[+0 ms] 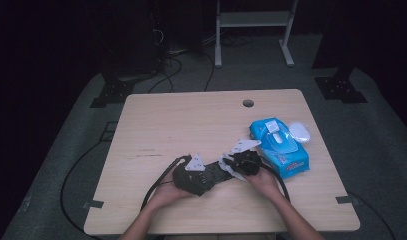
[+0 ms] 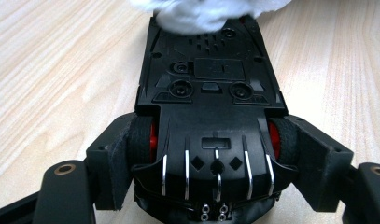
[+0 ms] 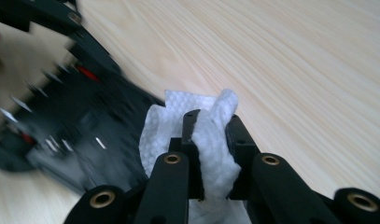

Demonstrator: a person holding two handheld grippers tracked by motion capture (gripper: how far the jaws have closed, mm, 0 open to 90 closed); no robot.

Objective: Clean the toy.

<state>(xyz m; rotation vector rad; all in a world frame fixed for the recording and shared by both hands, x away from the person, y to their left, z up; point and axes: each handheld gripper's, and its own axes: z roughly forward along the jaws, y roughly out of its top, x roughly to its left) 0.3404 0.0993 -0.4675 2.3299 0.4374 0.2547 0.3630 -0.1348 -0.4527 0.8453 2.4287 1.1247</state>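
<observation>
My left hand-held gripper (image 2: 215, 154) clamps the black toy car (image 2: 211, 93) by its rear wheels, underside up, low in the middle of the high view on the counter (image 1: 166, 120). My right hand-held gripper (image 3: 211, 135) is pinched tight on a white wipe (image 3: 211, 144), touching the car's far end. A blue wipe pack (image 1: 281, 145) lies at right.

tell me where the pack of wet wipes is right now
In the high view the blue wipes pack lies on the table's right side, just beyond the right gripper, beside a small white lid.
</observation>
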